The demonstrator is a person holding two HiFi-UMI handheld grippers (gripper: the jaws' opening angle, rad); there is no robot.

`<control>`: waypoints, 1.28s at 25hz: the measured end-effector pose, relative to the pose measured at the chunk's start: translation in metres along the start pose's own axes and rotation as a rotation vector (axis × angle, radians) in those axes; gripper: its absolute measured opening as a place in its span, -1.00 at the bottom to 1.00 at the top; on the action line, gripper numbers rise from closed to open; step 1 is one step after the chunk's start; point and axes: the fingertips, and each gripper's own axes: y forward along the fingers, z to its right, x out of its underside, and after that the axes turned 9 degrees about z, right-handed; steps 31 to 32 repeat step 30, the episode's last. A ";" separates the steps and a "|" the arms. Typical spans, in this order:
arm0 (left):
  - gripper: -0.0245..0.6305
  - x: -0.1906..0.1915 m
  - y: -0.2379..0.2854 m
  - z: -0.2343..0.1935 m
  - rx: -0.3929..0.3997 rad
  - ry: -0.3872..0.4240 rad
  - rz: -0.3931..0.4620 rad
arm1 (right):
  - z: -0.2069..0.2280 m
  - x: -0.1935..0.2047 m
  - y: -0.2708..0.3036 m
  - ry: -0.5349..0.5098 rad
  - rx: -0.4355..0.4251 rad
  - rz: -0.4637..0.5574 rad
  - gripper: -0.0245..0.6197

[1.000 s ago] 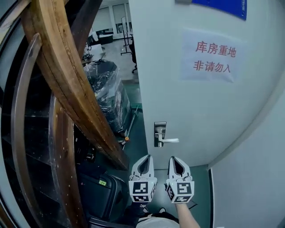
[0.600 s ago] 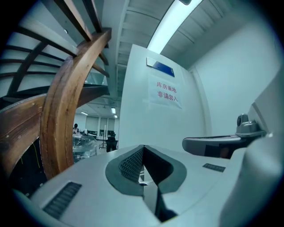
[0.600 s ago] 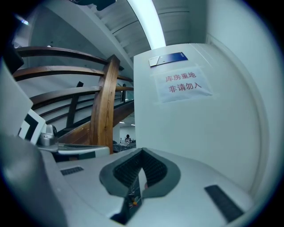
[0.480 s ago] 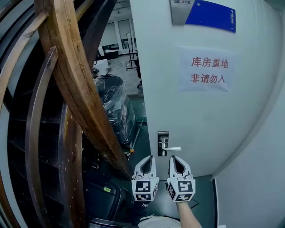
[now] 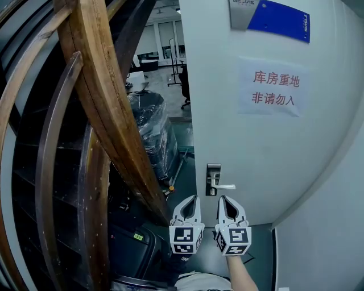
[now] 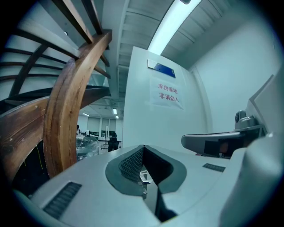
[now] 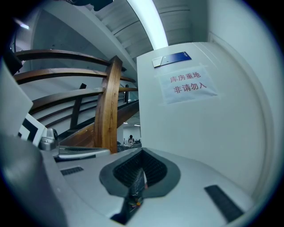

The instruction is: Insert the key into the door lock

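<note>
- A white door fills the right side of the head view. It stands ajar, with an office space visible past its left edge.
- The lock plate is a narrow metal strip near the door's left edge. A lever handle sticks out from it to the right. The keyhole is too small to make out.
- The left gripper and the right gripper are held side by side, level, just below the lock plate and pointing at the door.
- The left gripper's fingers are pressed together at the tips with nothing between them. The lock plate shows through the small gap behind the tips.
- The right gripper's fingers are also pressed together. A thin dark sliver shows in the slit between them, and I cannot tell whether it is the key.
- The key cannot be made out clearly in any view.
- A paper sign with red characters is stuck on the door, below a blue and grey plaque.
- A curved wooden stair rail sweeps down on the left, in front of goods in plastic wrap.
</note>
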 end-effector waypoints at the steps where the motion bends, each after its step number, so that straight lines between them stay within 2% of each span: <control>1: -0.91 -0.001 0.000 0.000 0.000 0.000 -0.001 | 0.000 0.000 0.000 0.002 0.000 -0.001 -0.90; 11: -0.91 0.001 0.003 0.005 0.014 0.005 -0.008 | -0.002 -0.001 0.001 -0.022 -0.020 -0.005 -0.91; 32: -0.91 0.008 0.001 0.016 0.029 -0.005 -0.024 | 0.008 0.001 -0.008 -0.019 -0.003 -0.013 -0.91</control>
